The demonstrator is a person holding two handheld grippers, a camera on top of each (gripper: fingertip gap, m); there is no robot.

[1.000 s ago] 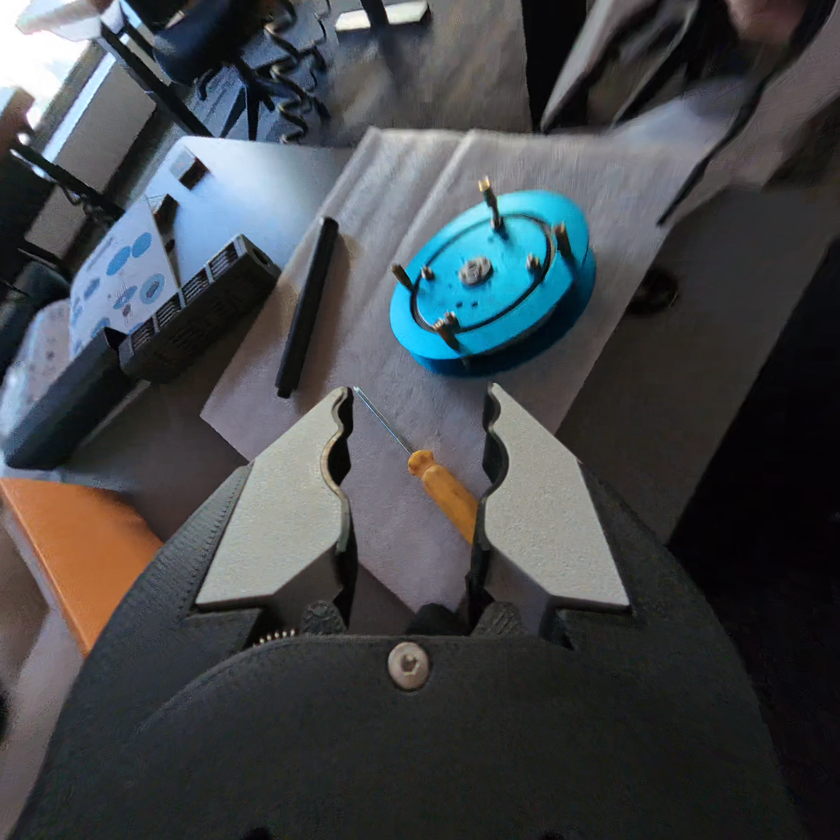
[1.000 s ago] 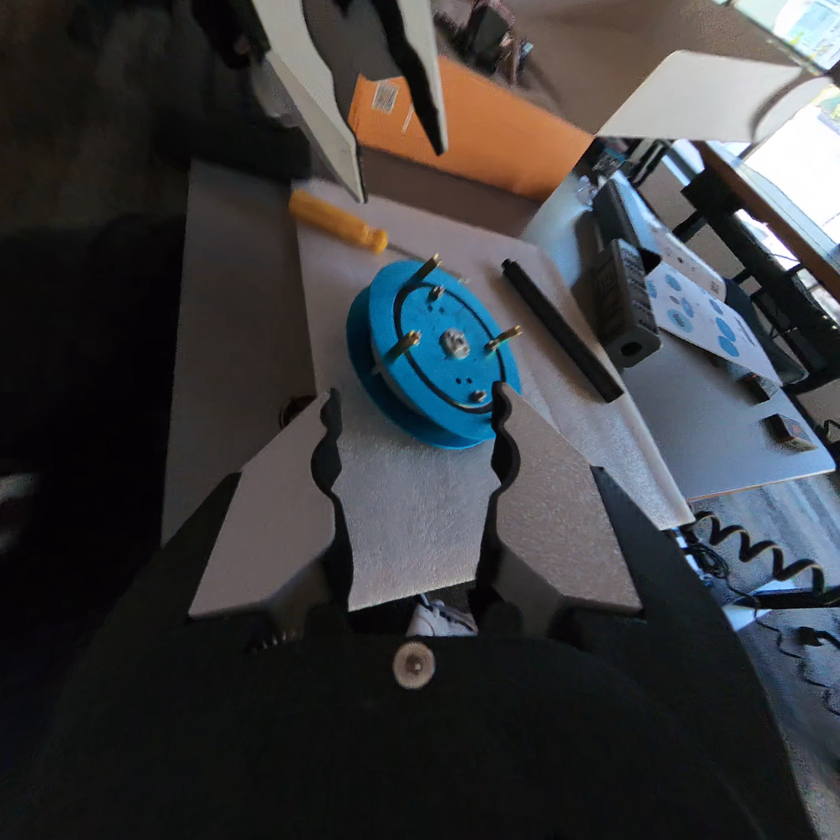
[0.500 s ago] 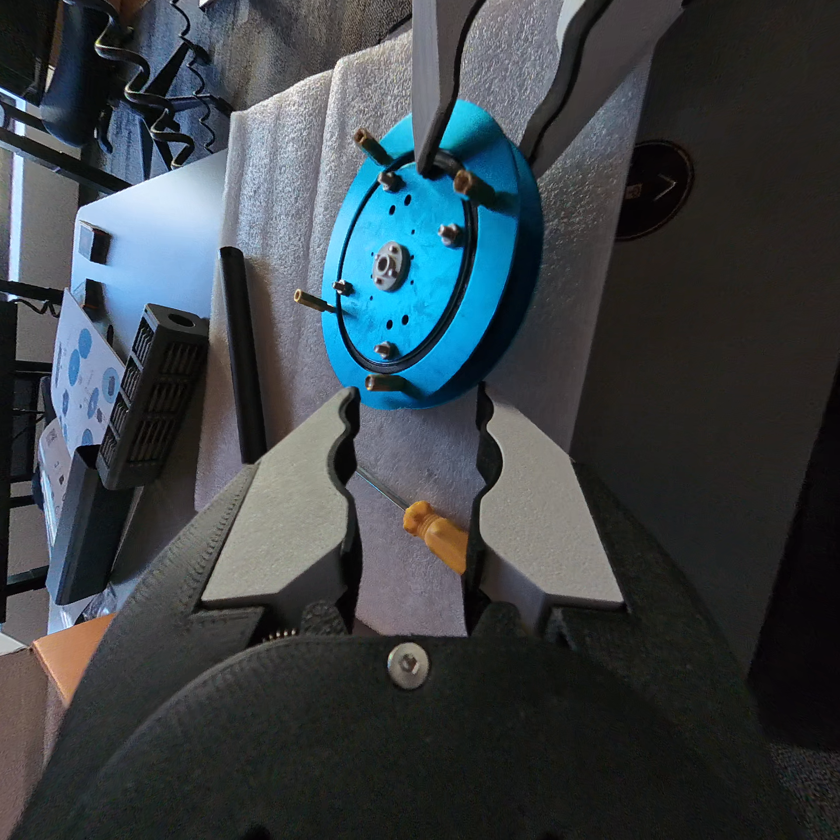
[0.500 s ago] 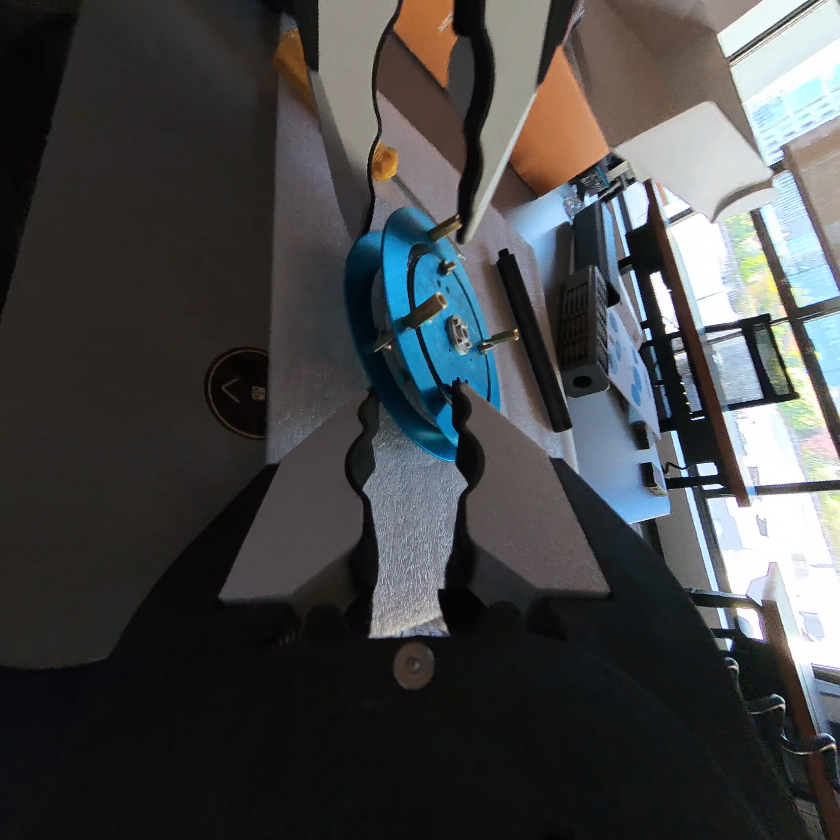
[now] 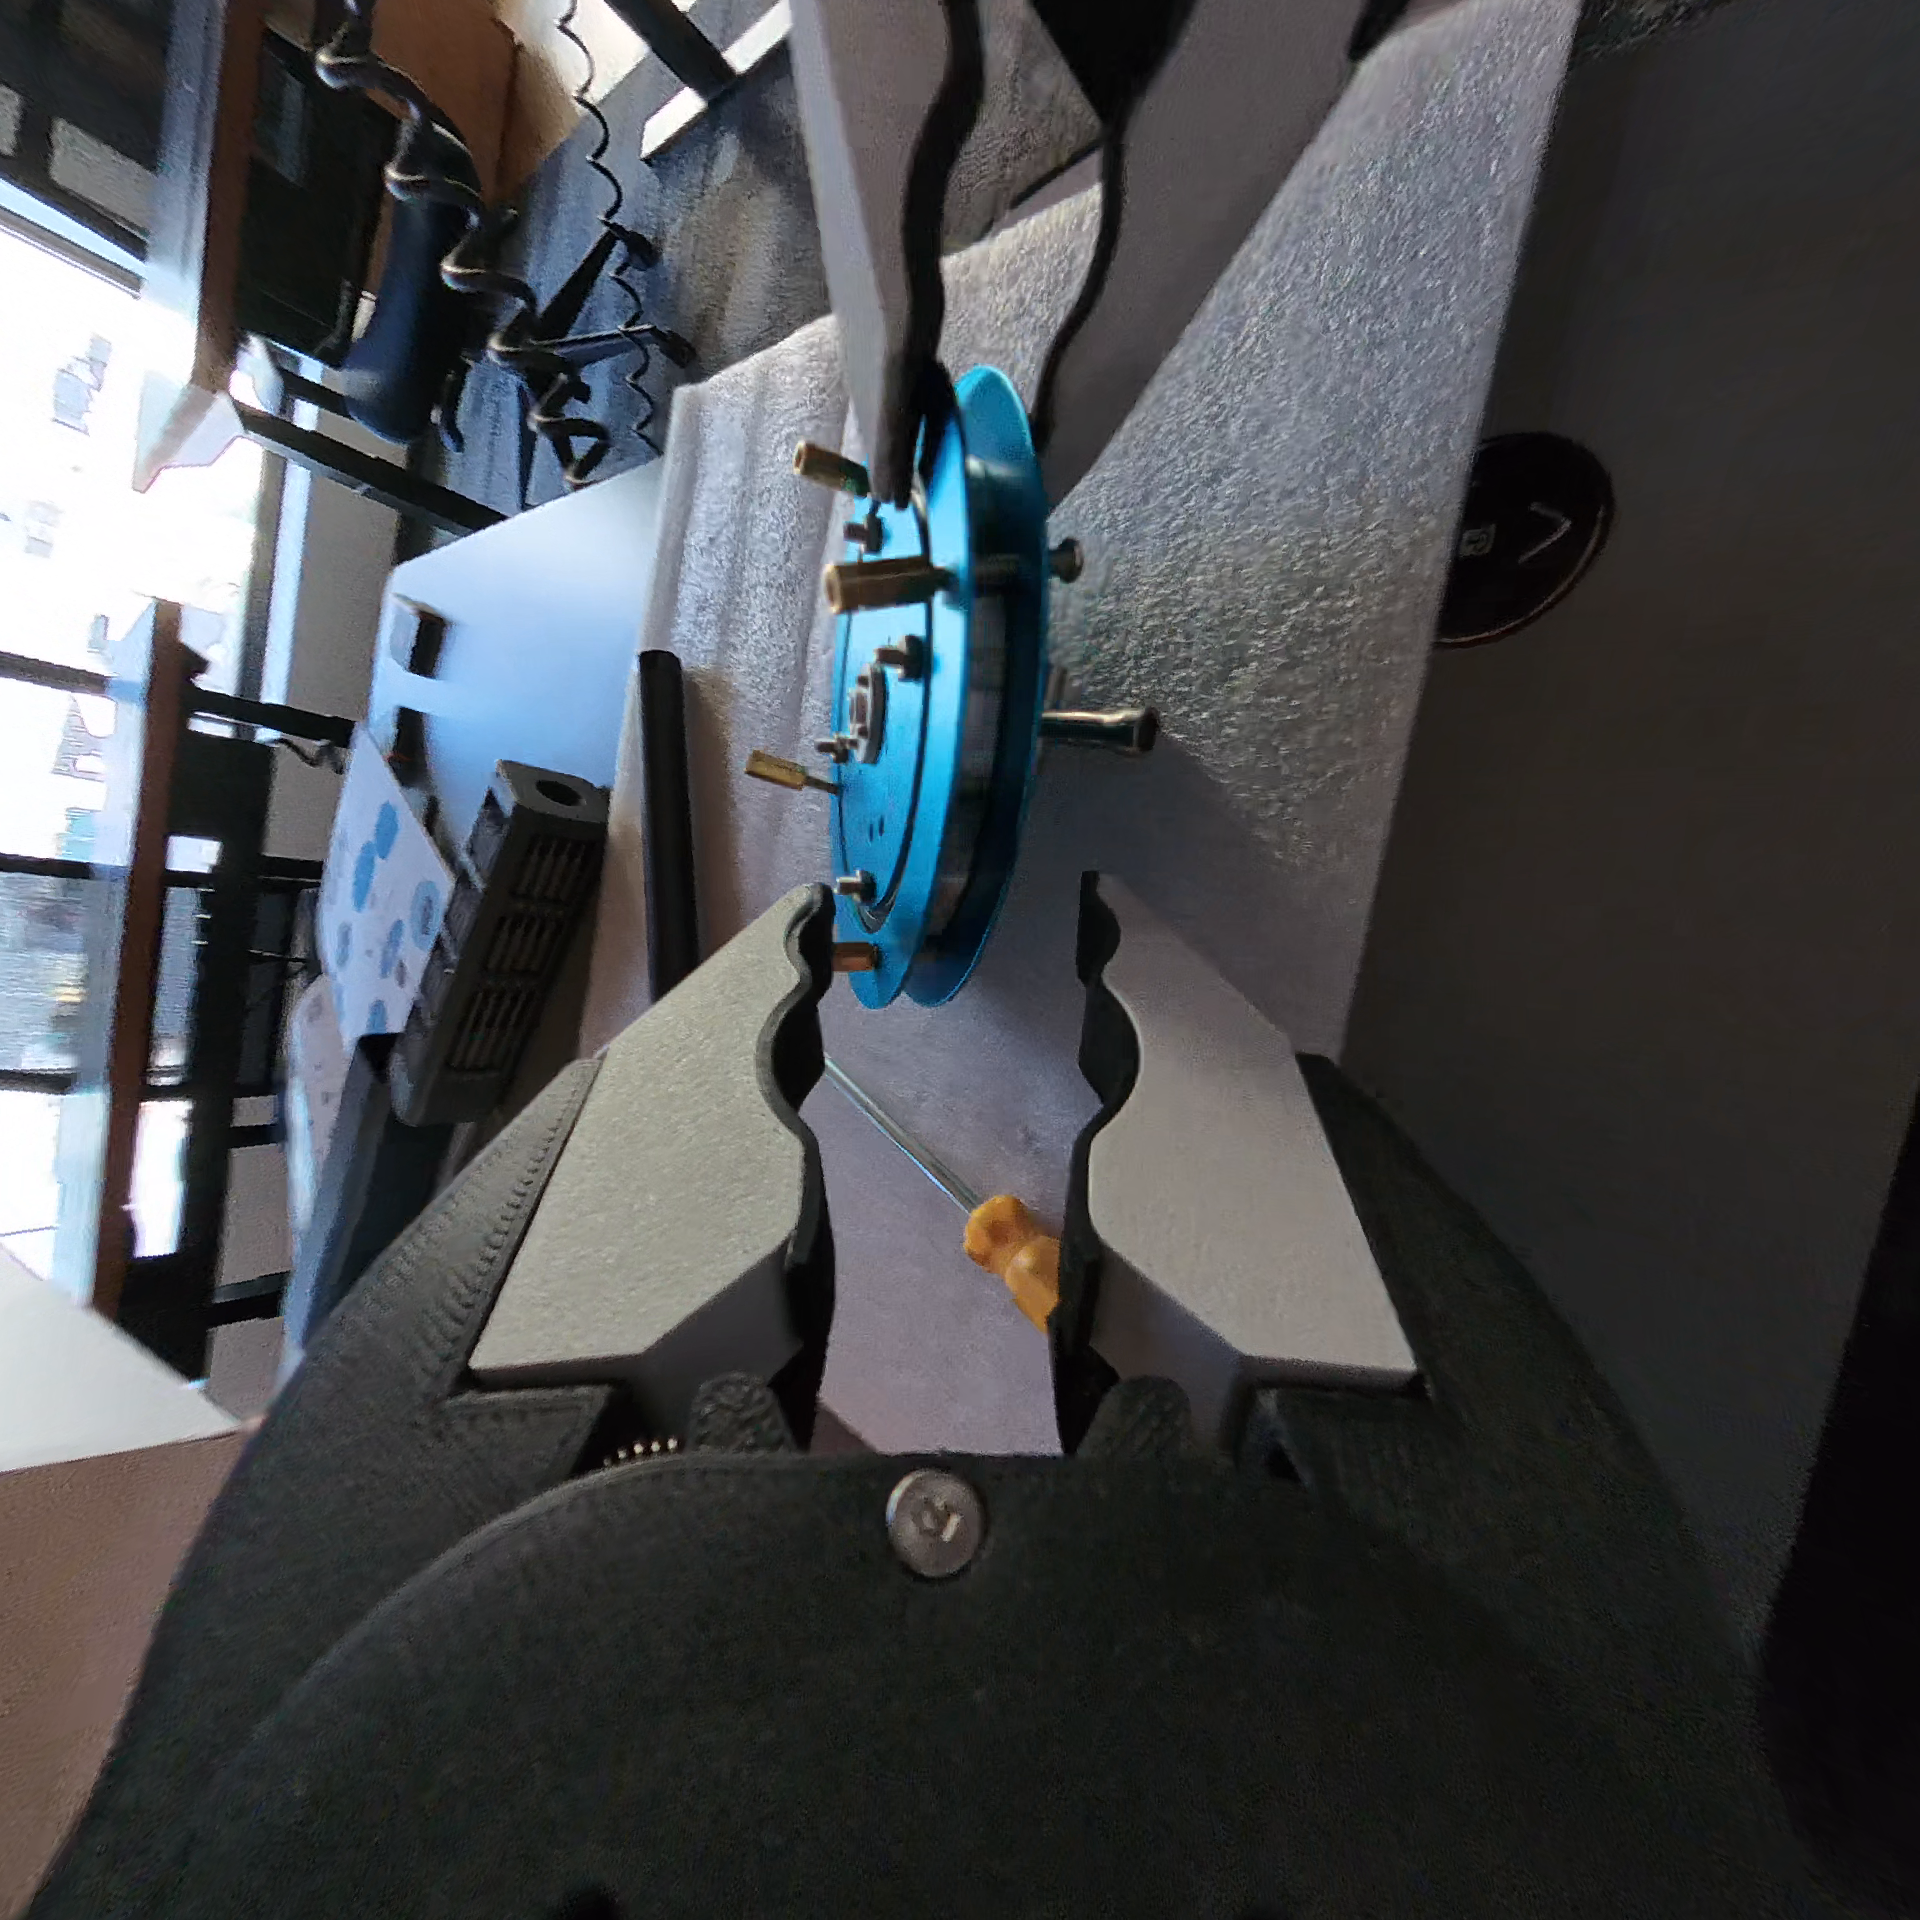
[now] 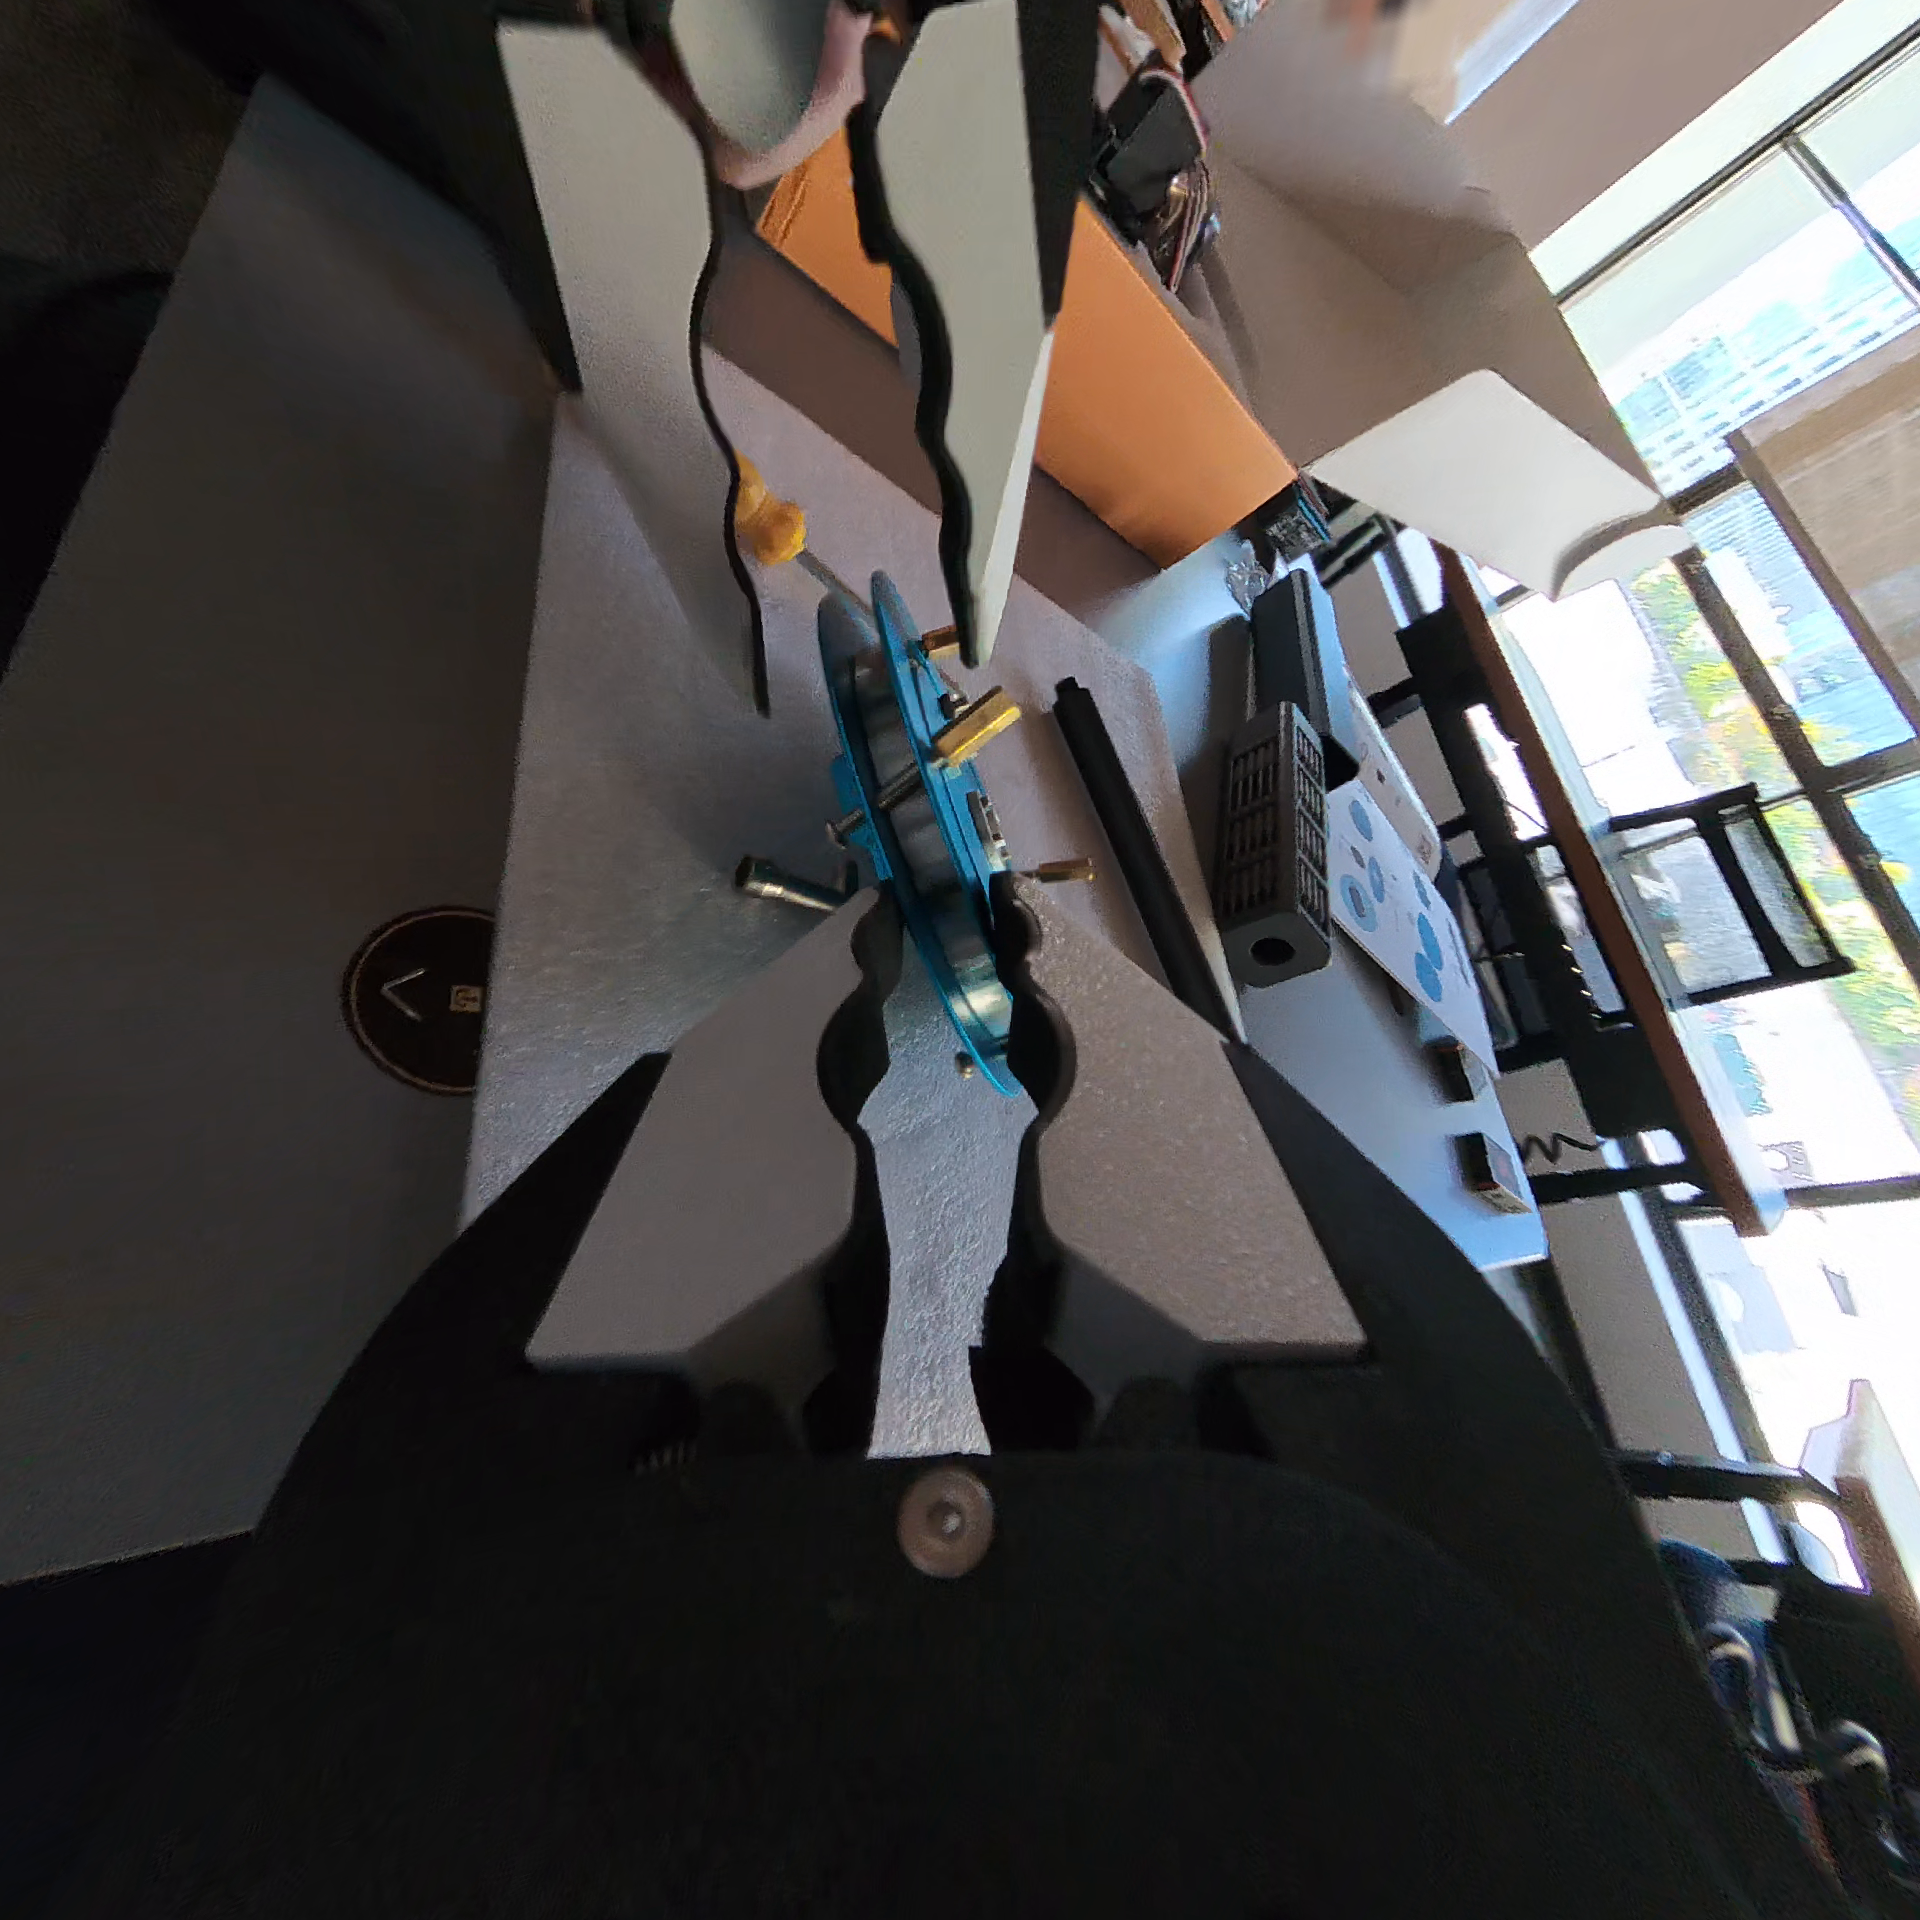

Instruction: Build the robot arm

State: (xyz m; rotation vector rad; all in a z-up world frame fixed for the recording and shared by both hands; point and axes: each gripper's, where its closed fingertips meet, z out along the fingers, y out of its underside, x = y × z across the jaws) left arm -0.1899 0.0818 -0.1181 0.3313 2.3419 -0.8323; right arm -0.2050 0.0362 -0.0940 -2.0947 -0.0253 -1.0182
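A blue disc (image 5: 935, 727) with brass standoffs and screws stands on edge above a white foam sheet (image 5: 1247, 582). My right gripper (image 6: 940, 914) is shut on the disc's (image 6: 951, 977) near rim and holds it upright. It also shows at the top of the left wrist view (image 5: 971, 462), pinching the far rim. My left gripper (image 5: 951, 899) is open, its jaws straddling the opposite rim without closing on it. It shows in the right wrist view (image 6: 868, 681) too. A yellow-handled screwdriver (image 5: 1008, 1252) lies on the foam under my left gripper.
A black rod (image 5: 665, 821) lies on the foam beside the disc. A black vented block (image 5: 499, 945) and a printed sheet (image 6: 1392, 862) sit on the grey table beyond. An orange box (image 6: 1122, 353) stands past the foam. A round dark mark (image 6: 421, 997) is on the table. One gripper's finger ends stand about 6 centimeters off the other's. The yellow-handled screwdriver (image 5: 1008, 1252) lies some 8 centimeters from my left tips, 12 centimeters from my right tips.
The disc went from lying flat to standing on edge. My right gripper closed on its rim and tipped it up. My left gripper moved in around the opposite rim.
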